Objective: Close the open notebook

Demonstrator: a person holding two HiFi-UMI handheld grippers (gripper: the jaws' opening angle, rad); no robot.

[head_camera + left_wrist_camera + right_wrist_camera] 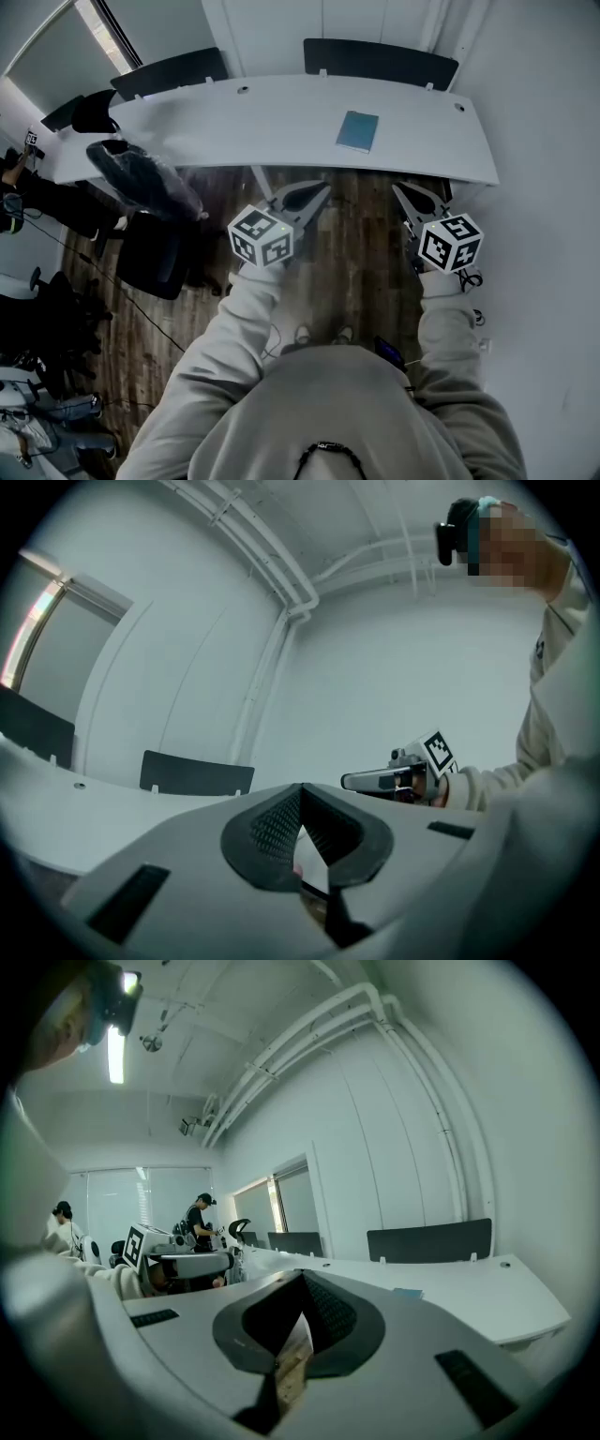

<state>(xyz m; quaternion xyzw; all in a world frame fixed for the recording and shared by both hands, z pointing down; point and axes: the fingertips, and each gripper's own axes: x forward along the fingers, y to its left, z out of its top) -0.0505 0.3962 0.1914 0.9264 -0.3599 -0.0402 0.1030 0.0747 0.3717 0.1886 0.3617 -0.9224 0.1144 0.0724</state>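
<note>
Tongs were both shut on nothing, left tongs [317,194] and right tongs [405,195] held short of the counter [281,127]; the blue notebook [357,130] lay flat on it, well apart from both; I judged it light and thin, its cover bendy, best nipped at a free edge.

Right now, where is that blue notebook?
In the head view the blue notebook lies on the white desk, right of centre, ahead of and between the left tongs and right tongs, touching neither.
</note>
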